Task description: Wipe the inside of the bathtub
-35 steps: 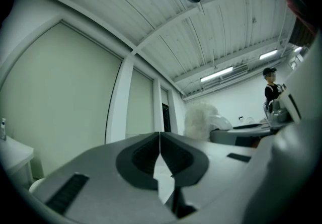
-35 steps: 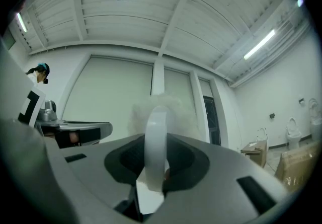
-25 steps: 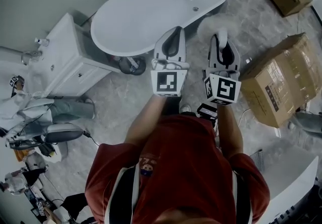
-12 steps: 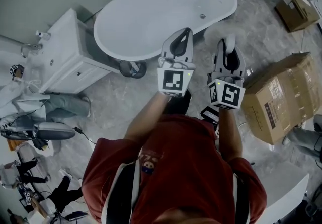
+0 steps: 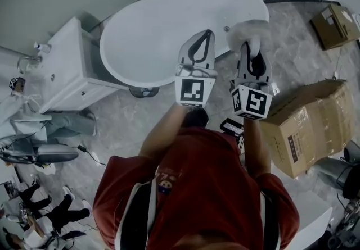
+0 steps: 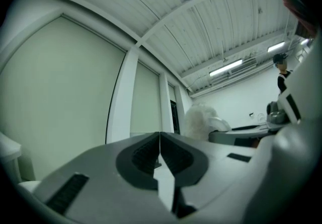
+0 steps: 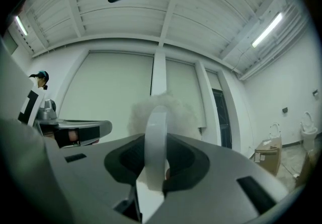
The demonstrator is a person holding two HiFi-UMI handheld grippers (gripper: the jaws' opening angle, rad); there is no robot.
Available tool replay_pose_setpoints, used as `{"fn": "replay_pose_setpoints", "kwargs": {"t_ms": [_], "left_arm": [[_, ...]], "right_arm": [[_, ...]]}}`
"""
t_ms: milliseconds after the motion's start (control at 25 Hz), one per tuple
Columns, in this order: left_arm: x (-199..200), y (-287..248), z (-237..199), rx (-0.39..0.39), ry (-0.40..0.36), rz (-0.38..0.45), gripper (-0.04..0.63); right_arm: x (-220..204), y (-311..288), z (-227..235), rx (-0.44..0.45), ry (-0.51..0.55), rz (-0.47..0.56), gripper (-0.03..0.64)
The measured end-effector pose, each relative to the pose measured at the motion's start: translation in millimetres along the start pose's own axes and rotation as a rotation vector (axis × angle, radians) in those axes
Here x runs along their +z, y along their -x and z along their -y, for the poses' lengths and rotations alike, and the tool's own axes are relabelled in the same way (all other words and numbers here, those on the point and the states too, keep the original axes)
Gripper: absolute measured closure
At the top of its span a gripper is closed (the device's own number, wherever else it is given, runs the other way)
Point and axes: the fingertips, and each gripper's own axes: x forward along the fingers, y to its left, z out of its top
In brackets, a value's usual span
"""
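The white oval bathtub [image 5: 152,30] lies at the top of the head view, with its drain [image 5: 227,28] near the right end. My left gripper [image 5: 207,35] hangs over the tub's near rim, jaws shut with nothing between them [image 6: 160,143]. My right gripper [image 5: 251,48] is beside it, shut on the white handle [image 7: 155,137] of a fluffy white duster. The duster's head [image 5: 243,31] sits above the tub's right end and shows just past the jaws [image 7: 166,109]. Both gripper views point up at walls and ceiling.
A white vanity cabinet [image 5: 67,69] stands left of the tub. A large cardboard box [image 5: 306,125] sits on the floor to the right, a smaller box [image 5: 336,24] farther back. Dark pipework [image 5: 143,91] shows under the tub's near side. People's legs [image 5: 34,209] are at lower left.
The person has stepped closer to the tub. Both grippers have moved forward, from over the floor to over the tub's near rim. The duster stays held.
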Motion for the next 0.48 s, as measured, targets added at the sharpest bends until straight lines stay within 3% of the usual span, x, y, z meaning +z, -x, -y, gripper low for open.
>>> {"fn": "replay_pose_setpoints", "kwargs": {"t_ms": [480], "left_arm": [[-37.4, -86.4, -58.8, 0.061, 0.017, -0.039, 0.578]], "right_arm": [[-22.0, -114.2, 3.8, 0.082, -0.011, -0.033, 0.525]]}}
